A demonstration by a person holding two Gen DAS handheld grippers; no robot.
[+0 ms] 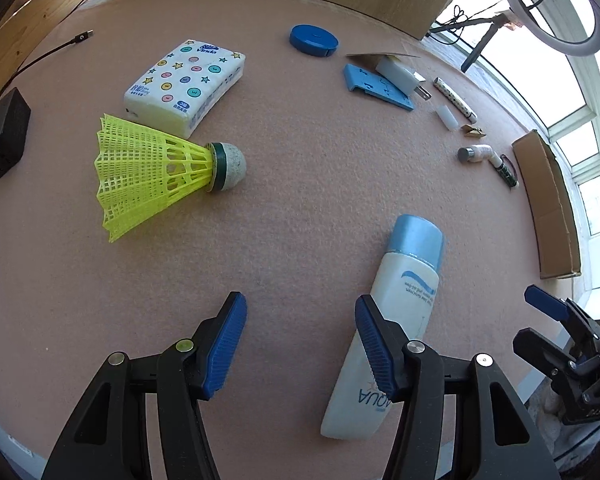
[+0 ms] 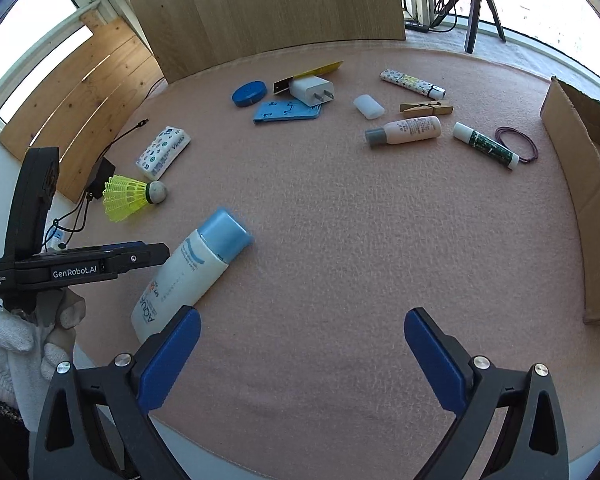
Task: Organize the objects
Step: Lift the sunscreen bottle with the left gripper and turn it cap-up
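Nearest, the left gripper (image 1: 300, 344) has its jaws apart over bare pink felt; the right gripper (image 2: 302, 356) is spread too, gripping nothing. A white lotion bottle (image 1: 384, 332) with a blue cap lies flat just beside the left gripper's right finger. Farther off – a yellow shuttlecock (image 1: 160, 170) on its side, then a tissue pack (image 1: 186, 84) and a blue round case (image 1: 314, 40). A cardboard box (image 2: 588, 184) stands at the right edge of the mat.

My left finger (image 1: 374, 346) hides part of lotion bottle (image 1: 396, 304); cardboard box (image 2: 580, 184) cut off at edge; bottle cap blurred.
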